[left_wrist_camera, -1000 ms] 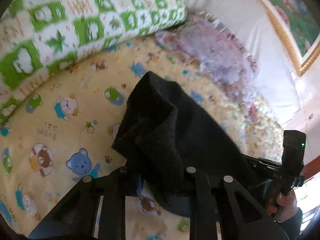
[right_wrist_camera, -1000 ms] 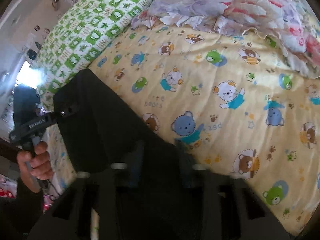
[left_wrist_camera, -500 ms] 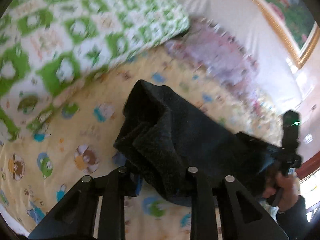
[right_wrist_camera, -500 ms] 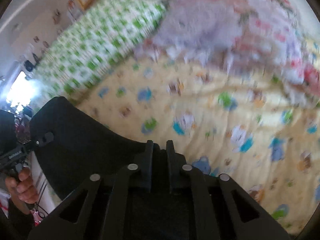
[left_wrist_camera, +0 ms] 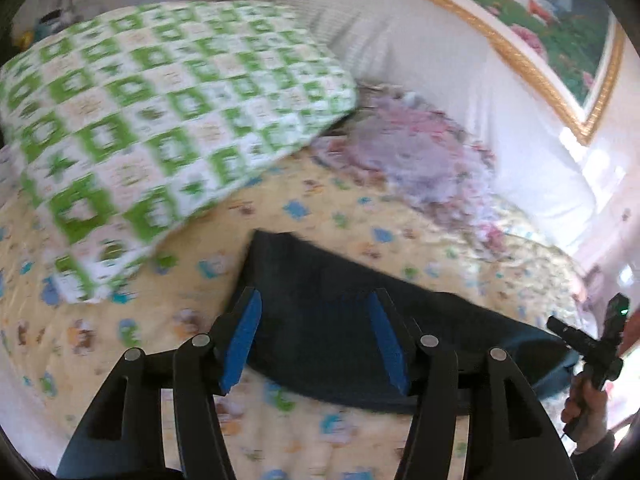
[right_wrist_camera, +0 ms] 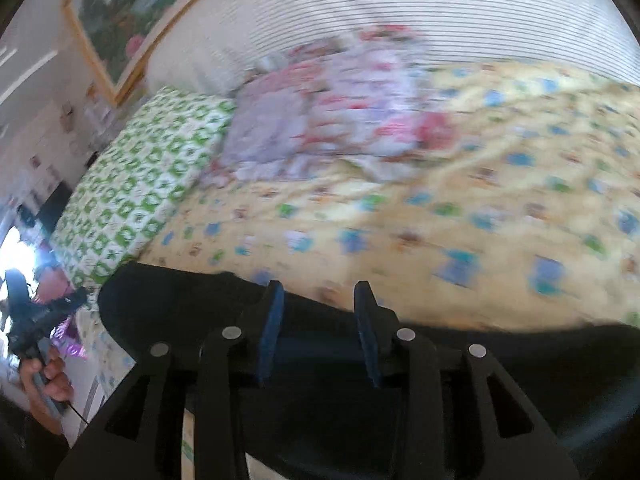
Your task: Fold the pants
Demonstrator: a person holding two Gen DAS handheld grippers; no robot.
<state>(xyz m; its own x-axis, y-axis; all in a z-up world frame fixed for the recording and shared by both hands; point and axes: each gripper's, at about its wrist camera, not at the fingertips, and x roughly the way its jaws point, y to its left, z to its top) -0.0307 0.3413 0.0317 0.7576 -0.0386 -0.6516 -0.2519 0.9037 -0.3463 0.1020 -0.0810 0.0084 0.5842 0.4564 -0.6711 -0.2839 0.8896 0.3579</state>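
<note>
Dark navy pants point(left_wrist_camera: 332, 312) lie flat on the yellow cartoon-print bedsheet point(left_wrist_camera: 120, 272), seen close in front in both wrist views point(right_wrist_camera: 184, 304). My left gripper point(left_wrist_camera: 314, 312) is open, its blue pads spread above the pants' near edge and holding nothing. My right gripper point(right_wrist_camera: 318, 300) is open too, above the pants' other end, with nothing between its pads. The right gripper also shows at the far right of the left wrist view point(left_wrist_camera: 596, 344), and the left gripper at the far left of the right wrist view point(right_wrist_camera: 40, 312).
A green-and-white checked quilt point(left_wrist_camera: 152, 120) lies folded at the back left of the bed. A pink and purple floral blanket point(left_wrist_camera: 420, 160) is bunched near the white headboard point(left_wrist_camera: 460, 60). A gold-framed picture point(left_wrist_camera: 540, 32) hangs above. Both views are motion-blurred.
Both grippers opened and let go of the pants. The pants, held up and bunched before, now lie flat on the sheet. Both cameras tilted up toward the headboard.
</note>
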